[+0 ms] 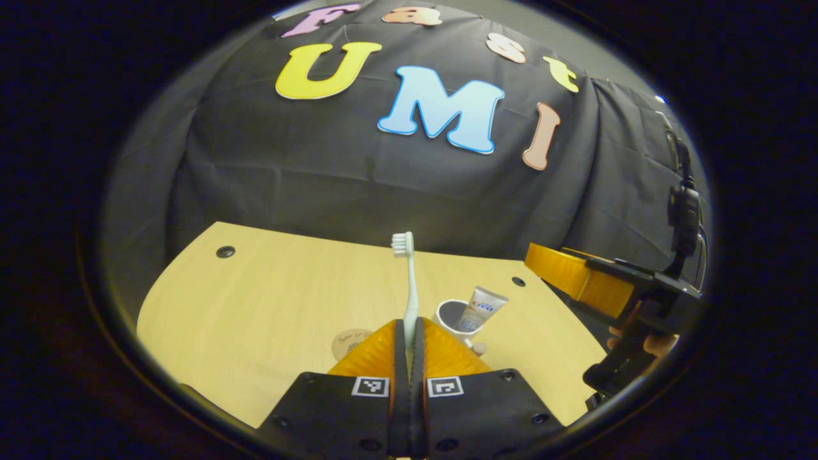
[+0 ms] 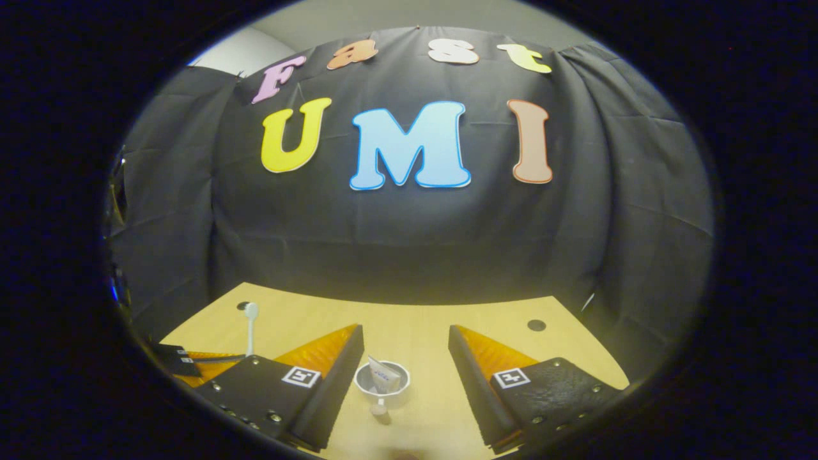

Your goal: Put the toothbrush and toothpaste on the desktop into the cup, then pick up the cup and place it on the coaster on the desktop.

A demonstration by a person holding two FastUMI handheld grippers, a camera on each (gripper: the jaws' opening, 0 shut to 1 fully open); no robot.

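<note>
My left gripper (image 1: 409,327) is shut on the handle of a pale toothbrush (image 1: 409,281), which stands upright with its bristles on top. Just right of it a white cup (image 1: 450,314) stands on the desk with the toothpaste tube (image 1: 483,305) leaning in it. A round coaster (image 1: 350,342) lies left of the cup, partly behind my left finger. In the right gripper view my right gripper (image 2: 406,342) is open above the cup (image 2: 381,383), which sits between its fingers with the toothpaste (image 2: 382,373) inside. The toothbrush (image 2: 250,322) rises at the left.
The wooden desk (image 1: 268,300) has small dark cable holes (image 1: 225,252) near its back corners. A hand (image 1: 648,345) holds the right gripper at the right edge of the left gripper view. Black cloth hangs behind the desk.
</note>
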